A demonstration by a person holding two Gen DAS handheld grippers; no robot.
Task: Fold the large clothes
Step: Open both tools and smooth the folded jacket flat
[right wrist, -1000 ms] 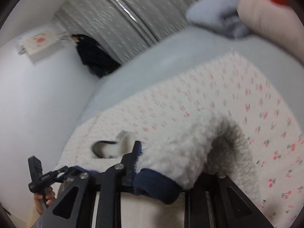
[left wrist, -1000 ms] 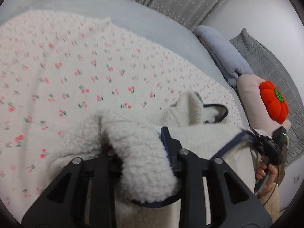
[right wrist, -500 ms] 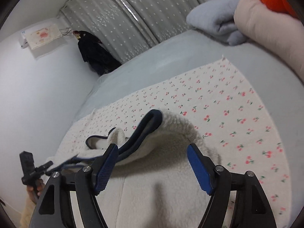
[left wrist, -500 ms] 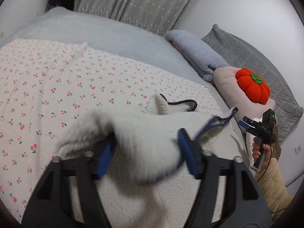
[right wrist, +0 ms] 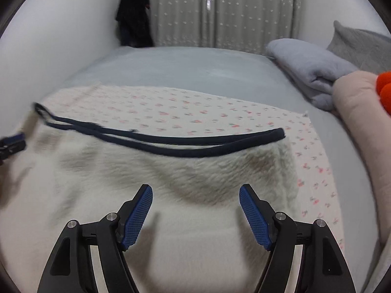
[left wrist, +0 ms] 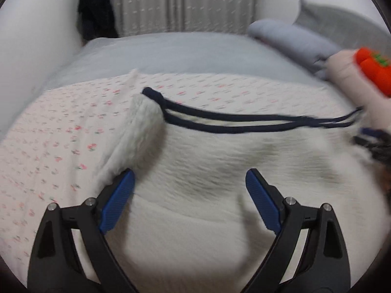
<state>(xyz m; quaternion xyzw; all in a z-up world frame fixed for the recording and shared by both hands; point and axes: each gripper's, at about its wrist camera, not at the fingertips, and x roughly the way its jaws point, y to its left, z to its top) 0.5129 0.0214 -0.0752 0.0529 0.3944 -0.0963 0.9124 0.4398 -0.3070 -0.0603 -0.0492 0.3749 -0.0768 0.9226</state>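
Observation:
A white fleece garment (left wrist: 220, 161) with navy trim (left wrist: 244, 119) lies folded over on a cherry-print blanket (left wrist: 61, 134). Its two trimmed edges lie close together along the far side. My left gripper (left wrist: 189, 173) hovers over the fleece with its jaws opening; nothing is pinched between the blue pads, and a fluffy sleeve edge (left wrist: 136, 136) lies by the left finger. In the right wrist view the same fleece (right wrist: 171, 183) and trim (right wrist: 195, 146) lie below my right gripper (right wrist: 195, 188). Its jaws stand wide and are closing a little, with only flat fleece beneath.
The blanket covers a grey bed (right wrist: 183, 68). A folded grey blanket (right wrist: 310, 73), a pink pillow (right wrist: 356, 102) and an orange pumpkin plush (left wrist: 374, 73) sit at the right. Dark clothing (right wrist: 134, 19) hangs in the far corner by grey curtains (right wrist: 220, 12).
Both grippers let go of the fleece they were clamping and spread wide. The lifted half dropped flat over the rest. Both views rolled level and drew back.

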